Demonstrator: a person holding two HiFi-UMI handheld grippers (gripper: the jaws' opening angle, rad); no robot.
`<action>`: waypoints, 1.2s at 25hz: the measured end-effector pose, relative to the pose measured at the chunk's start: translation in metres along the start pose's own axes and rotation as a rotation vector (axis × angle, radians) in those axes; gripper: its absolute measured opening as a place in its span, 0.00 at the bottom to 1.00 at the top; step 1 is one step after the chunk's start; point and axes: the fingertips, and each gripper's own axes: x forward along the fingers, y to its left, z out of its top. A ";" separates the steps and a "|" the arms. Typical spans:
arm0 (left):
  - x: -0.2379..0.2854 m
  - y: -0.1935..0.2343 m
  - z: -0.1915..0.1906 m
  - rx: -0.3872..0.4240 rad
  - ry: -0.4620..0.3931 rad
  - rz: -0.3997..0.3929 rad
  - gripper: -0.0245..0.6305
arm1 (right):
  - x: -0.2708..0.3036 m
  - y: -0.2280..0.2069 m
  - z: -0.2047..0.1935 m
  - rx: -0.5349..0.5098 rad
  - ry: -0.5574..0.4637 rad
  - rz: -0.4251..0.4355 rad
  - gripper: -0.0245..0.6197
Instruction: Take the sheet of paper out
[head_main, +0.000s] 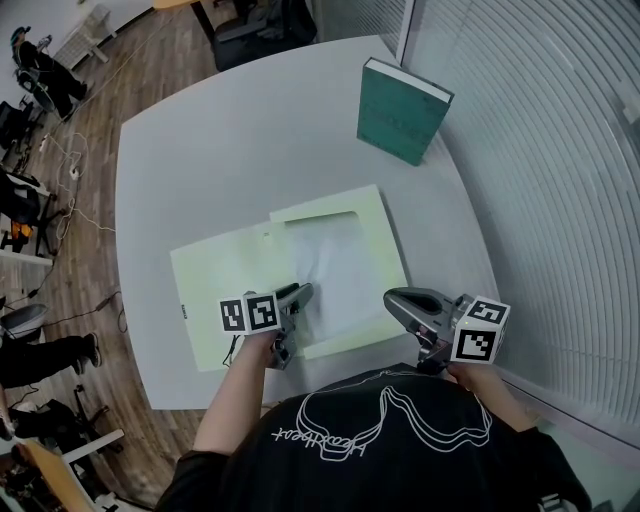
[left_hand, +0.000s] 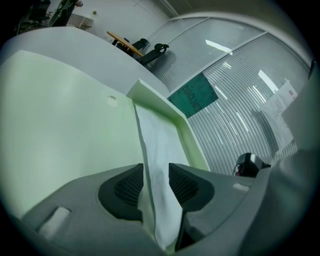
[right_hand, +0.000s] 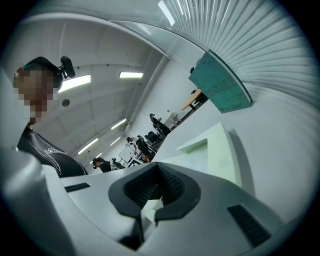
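Sheet (head_main: 338, 262) clamped in left tool (head_main: 302, 294); folder (head_main: 222, 282) corner pinched by right tool (head_main: 391, 298); sheet best drawn out flat, slowly.

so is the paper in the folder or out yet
In, mostly: the paper lies in the folder pocket, its near edge pinched in the left gripper.

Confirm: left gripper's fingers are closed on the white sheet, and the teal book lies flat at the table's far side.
No: the head view shows the teal book standing upright at the table's far side. The left gripper's fingers are closed on the white sheet.
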 end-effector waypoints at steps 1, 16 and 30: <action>0.000 0.000 0.000 -0.003 0.003 0.000 0.27 | 0.000 -0.001 0.000 0.002 -0.002 -0.001 0.05; 0.008 0.003 -0.004 -0.018 0.017 0.025 0.10 | 0.000 -0.005 -0.002 0.015 0.001 -0.003 0.05; -0.005 0.009 -0.005 -0.010 0.016 0.058 0.06 | 0.002 0.005 -0.005 0.009 0.004 -0.001 0.05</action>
